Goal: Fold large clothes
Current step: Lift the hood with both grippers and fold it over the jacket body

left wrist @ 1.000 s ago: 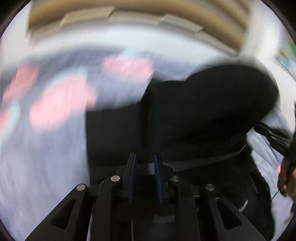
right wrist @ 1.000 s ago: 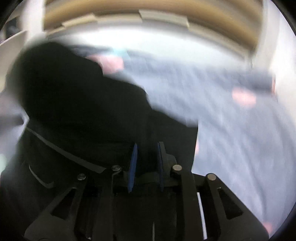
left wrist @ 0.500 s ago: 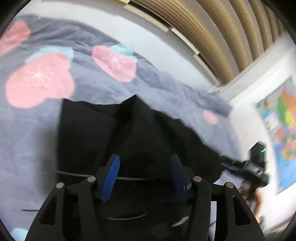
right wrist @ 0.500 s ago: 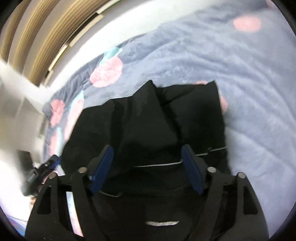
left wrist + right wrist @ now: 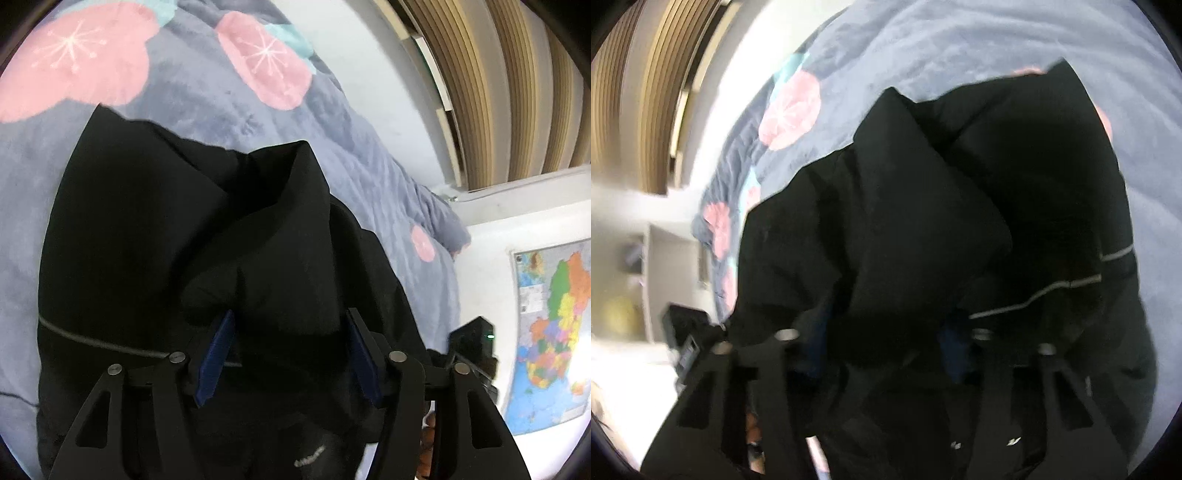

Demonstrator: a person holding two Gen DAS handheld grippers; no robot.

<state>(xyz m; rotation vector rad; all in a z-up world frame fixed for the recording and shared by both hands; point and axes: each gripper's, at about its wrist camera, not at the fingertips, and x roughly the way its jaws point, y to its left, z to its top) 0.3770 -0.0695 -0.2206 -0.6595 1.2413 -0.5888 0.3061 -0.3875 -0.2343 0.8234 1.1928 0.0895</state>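
Note:
A large black jacket (image 5: pixel 166 240) with a thin grey stripe lies bunched on the bed, its hood peaked up in the middle. It also fills the right wrist view (image 5: pixel 923 221). My left gripper (image 5: pixel 290 350) is open, its blue pads spread wide just above the jacket's near folds. My right gripper (image 5: pixel 886 350) is open too, blurred, its fingers either side of a raised fold of the jacket. Neither holds cloth.
The bed is covered by a grey-blue blanket (image 5: pixel 221 99) with pink flower shapes. A white wall with wooden slats (image 5: pixel 498 92) stands behind it. A coloured map (image 5: pixel 550 332) hangs at right. A black device (image 5: pixel 687 332) sits beside the bed.
Both grippers have opened wide and let go of the jacket, which now lies on the bed. Both cameras have tilted and drawn closer to the cloth.

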